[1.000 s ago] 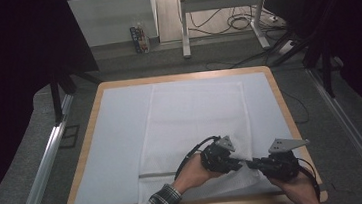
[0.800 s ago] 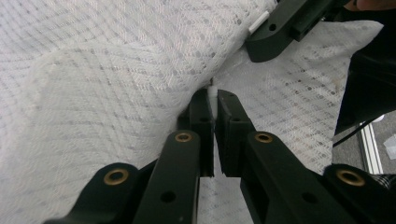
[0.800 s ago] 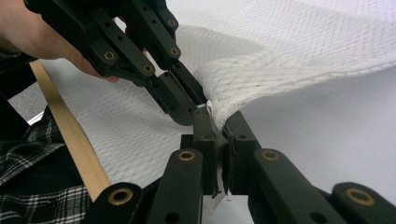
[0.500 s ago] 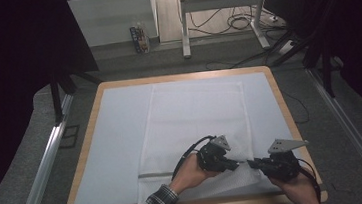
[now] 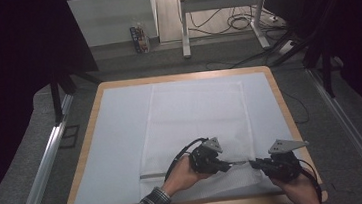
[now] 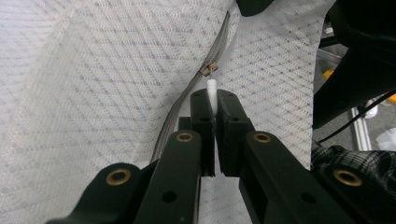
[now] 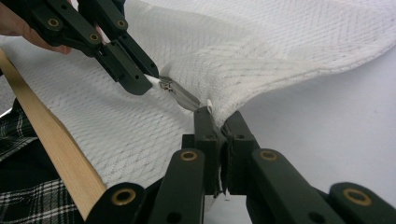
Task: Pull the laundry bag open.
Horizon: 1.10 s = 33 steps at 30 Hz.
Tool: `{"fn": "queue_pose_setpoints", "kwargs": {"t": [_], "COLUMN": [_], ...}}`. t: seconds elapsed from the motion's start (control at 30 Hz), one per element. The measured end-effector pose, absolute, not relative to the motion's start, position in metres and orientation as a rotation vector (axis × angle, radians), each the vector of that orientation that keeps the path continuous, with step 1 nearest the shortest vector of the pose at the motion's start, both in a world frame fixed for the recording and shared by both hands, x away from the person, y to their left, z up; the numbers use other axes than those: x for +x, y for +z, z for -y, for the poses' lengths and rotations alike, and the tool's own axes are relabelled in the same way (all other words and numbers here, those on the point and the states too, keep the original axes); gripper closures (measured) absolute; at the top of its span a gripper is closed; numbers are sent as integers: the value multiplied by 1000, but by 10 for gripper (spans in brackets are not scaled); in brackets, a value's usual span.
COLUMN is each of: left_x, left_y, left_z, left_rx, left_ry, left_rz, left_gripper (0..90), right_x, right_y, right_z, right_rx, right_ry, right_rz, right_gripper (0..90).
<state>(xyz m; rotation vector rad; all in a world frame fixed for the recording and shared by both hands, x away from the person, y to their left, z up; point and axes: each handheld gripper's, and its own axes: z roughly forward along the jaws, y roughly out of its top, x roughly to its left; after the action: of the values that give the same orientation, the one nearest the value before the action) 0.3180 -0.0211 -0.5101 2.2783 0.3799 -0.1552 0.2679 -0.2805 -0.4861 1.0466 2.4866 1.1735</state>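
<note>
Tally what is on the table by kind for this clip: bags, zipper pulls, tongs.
White mesh laundry bag: 1
Zipper pull: 1
Tongs, left tongs and right tongs: 2
Total: 4

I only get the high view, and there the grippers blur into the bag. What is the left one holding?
Observer: The left gripper is shut on the zipper's white pull tab.
Operator: And the right one?
Observer: The right gripper is shut on the bag edge, at the zipper's end.
Operator: Is the bag flat there?
Observer: No, the mesh rises off the table in a fold at the right fingers.
</note>
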Motion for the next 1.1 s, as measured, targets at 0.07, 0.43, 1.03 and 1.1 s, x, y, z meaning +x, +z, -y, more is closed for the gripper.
{"fn": "queue_pose_setpoints", "kwargs": {"t": [0.07,0.43,1.03,1.1], "left_x": [318,316,311,310], "left_y": [-511,-514,-513,-513], "left_z": [20,19,10,8], "left_rx": [2270,2266,2265,2274], "left_ry": [-157,-151,-168,-155], "left_rz": [-379,-377,-392,-391], "left_gripper": [875,873,875,875], "right_x": [268,266,263,261], "right_y": [-487,-489,-490,-490], "right_z": [281,279,278,278], "right_rx": [1041,1032,1042,1034], "right_ry": [1174,1178,1156,1148], "right_rz": [-2491,-2488,-2504,-2505], "right_gripper": [856,846,857,857]}}
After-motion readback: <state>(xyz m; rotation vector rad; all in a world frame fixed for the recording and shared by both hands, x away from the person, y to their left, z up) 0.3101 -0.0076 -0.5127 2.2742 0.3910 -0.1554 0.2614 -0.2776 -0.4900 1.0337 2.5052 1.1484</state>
